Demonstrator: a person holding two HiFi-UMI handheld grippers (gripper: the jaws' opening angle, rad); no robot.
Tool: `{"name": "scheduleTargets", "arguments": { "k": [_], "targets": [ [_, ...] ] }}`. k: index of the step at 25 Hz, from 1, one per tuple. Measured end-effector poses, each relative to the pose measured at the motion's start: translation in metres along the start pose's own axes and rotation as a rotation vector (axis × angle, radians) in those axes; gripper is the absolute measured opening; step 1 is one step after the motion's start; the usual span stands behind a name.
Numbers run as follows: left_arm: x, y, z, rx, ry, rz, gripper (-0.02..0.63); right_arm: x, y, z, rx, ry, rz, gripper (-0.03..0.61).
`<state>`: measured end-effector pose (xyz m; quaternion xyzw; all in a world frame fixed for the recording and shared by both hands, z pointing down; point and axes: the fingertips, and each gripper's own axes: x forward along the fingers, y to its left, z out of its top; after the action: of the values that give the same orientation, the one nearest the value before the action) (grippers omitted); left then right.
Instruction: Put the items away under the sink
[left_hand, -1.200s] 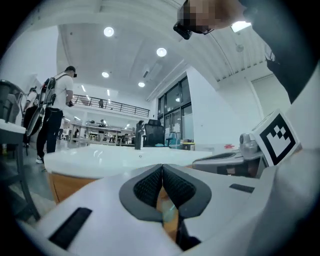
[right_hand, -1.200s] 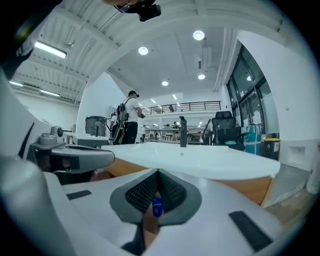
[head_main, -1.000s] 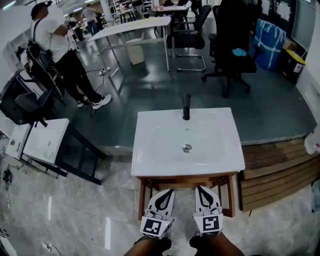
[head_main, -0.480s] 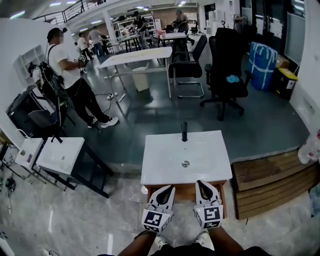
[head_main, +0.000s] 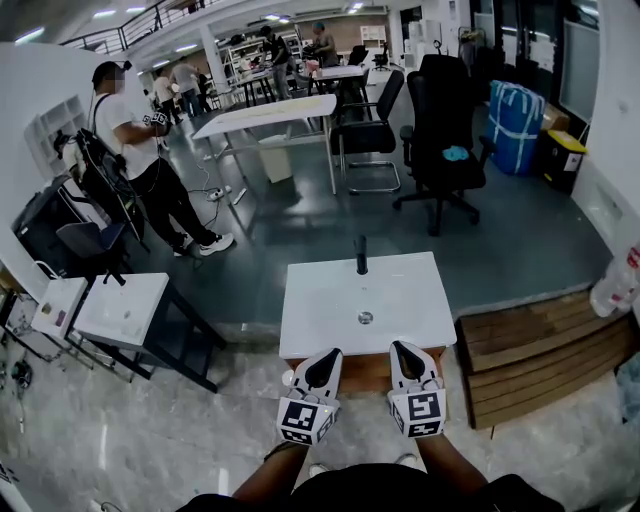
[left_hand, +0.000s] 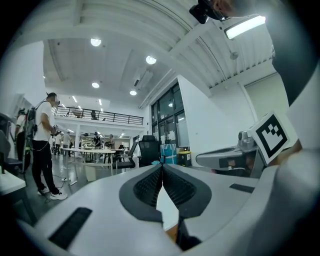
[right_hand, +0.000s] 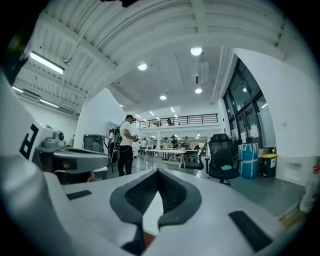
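With the left tongs and right tongs held shut and empty before the sink, a pause is judged; an item must be sought next.

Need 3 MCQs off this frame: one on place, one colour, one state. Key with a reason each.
1. Where does the faucet stand on the sink?
A. near edge
B. far edge, middle
C. left corner

2. What colour is the big bag right of the black chair?
A. red
B. blue
C. green

3. How are the left tool and right tool?
A. both open wide
B. one open, one shut
C. both shut, empty

Key: B, it rises at the rim away from the person; B, its fabric is blue; C, each tool's view shows the jaws together with nothing between.
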<state>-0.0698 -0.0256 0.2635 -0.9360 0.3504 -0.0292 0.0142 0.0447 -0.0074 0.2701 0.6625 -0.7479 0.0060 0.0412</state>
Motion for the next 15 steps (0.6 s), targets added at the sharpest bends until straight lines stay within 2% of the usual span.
{"name": "scheduleTargets", "arguments": {
  "k": [15],
  "targets": [
    [0.014,0.001,0.005,-0.011,-0.018,0.034,0.021,0.010,-0.006,0.006,-0.004,-0.013,0.046,0.018]
  ]
}}
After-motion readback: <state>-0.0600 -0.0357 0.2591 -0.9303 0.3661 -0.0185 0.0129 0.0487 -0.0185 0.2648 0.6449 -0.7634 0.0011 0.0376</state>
